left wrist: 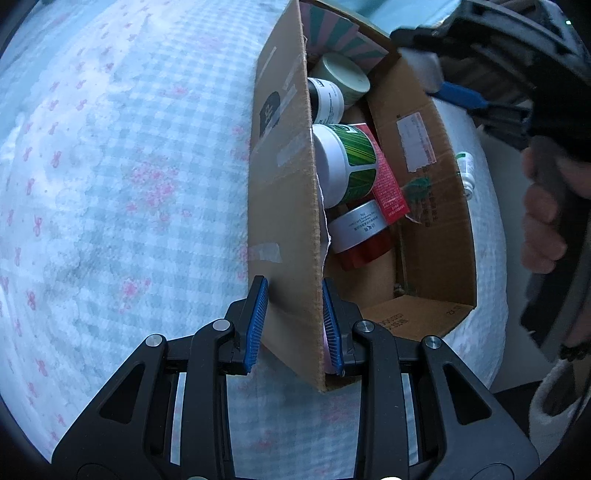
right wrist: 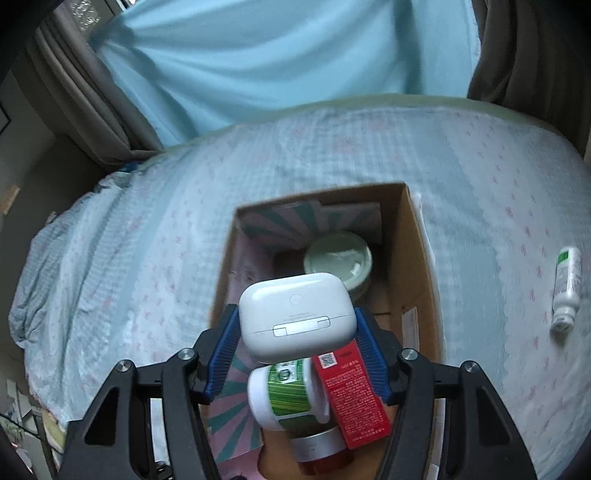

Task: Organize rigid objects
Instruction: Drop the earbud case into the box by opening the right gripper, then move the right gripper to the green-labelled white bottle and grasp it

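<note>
Clamping the near wall of the cardboard box (left wrist: 284, 206), the left gripper (left wrist: 295, 325) has one blue pad outside and one inside the flap, pressed on the cardboard. Box sits on a checked bedspread (left wrist: 110, 184) with pink bows

Right gripper (right wrist: 297, 354) has its fingers closed on a white earbud case (right wrist: 295, 317), pads against both short sides, hinge facing the camera. Case hangs above the box opening, not touching the contents

Box contents, near to far in the left wrist view: silver-lidded red jar (left wrist: 360, 236), white jar with green striped label (left wrist: 347, 162), red carton (left wrist: 388, 184) leaning beside it, black-and-white bottle (left wrist: 327, 99), pale green tin (left wrist: 345, 77), striped pink-teal card (left wrist: 332, 33) at the far end

Left view only: the black-and-white bottle, the taped outer wall, the person's hand (left wrist: 546, 206) on the right gripper's handle, the case itself mostly lost in blur

Right view only: the case and grip, the box's far wall, light blue curtain (right wrist: 277, 55) past the bed

Small white bottle with green label (right wrist: 567, 288) lies on the bedspread, well apart from the box on its right; left view catches only a sliver beyond the box's far wall
</note>
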Demonstrator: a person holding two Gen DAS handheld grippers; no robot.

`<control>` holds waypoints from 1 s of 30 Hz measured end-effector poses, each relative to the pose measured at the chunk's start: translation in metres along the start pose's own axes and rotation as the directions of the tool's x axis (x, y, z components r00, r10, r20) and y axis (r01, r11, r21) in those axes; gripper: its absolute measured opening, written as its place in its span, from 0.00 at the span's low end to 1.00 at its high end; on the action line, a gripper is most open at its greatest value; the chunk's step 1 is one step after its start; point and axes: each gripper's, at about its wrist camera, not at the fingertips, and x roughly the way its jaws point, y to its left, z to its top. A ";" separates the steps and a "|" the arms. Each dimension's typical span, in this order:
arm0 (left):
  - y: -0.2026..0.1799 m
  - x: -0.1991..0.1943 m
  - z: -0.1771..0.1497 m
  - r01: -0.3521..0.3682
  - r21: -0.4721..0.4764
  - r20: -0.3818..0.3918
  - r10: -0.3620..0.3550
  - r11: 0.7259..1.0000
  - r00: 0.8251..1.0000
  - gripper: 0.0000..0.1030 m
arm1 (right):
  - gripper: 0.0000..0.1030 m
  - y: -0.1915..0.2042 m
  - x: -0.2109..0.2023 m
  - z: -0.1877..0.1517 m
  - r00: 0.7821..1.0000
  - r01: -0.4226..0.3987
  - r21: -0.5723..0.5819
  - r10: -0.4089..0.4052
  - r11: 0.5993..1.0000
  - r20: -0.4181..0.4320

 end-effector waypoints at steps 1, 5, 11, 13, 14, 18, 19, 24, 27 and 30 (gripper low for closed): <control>0.001 0.000 0.000 0.003 -0.002 0.001 -0.003 1.000 1.000 0.24 | 0.56 -0.002 0.004 -0.001 1.000 0.008 0.006 -0.008 1.000 -0.005; 0.003 0.000 0.001 0.014 -0.011 -0.004 -0.014 1.000 1.000 0.24 | 0.56 -0.008 0.012 0.001 0.999 0.045 0.026 -0.045 0.999 -0.031; 0.005 -0.001 0.001 0.017 -0.015 -0.005 -0.017 1.000 1.000 0.24 | 1.00 -0.019 0.015 0.006 0.996 0.064 0.055 -0.060 0.996 -0.064; 0.005 -0.001 0.002 0.017 -0.017 -0.004 -0.017 1.000 1.000 0.24 | 1.00 -0.018 0.004 0.008 0.998 0.057 0.040 -0.056 0.998 -0.020; 0.005 -0.001 0.002 0.015 -0.019 -0.003 -0.015 1.000 1.000 0.24 | 1.00 -0.018 0.000 0.008 0.998 0.055 0.028 -0.054 0.998 -0.014; 0.006 -0.004 0.002 0.015 -0.012 -0.007 -0.015 1.000 1.000 0.24 | 1.00 -0.014 -0.008 0.008 0.998 0.064 -0.020 -0.064 0.998 0.002; 0.007 -0.004 0.002 0.014 -0.011 -0.005 -0.014 1.000 1.000 0.24 | 1.00 -0.015 -0.009 0.007 0.998 0.064 -0.023 -0.064 0.998 0.005; 0.007 0.000 0.002 0.009 -0.013 -0.006 -0.009 1.000 1.000 0.24 | 1.00 -0.018 -0.016 0.006 0.998 0.049 -0.006 -0.048 0.999 0.030; 0.007 0.000 0.002 0.009 -0.022 -0.006 -0.009 1.000 1.000 0.24 | 1.00 -0.020 -0.025 0.003 0.998 0.055 -0.003 -0.055 0.998 0.028; 0.007 -0.001 0.003 0.010 -0.033 -0.009 -0.011 0.999 1.000 0.24 | 1.00 -0.022 -0.040 0.001 0.998 0.059 0.006 -0.059 0.998 0.015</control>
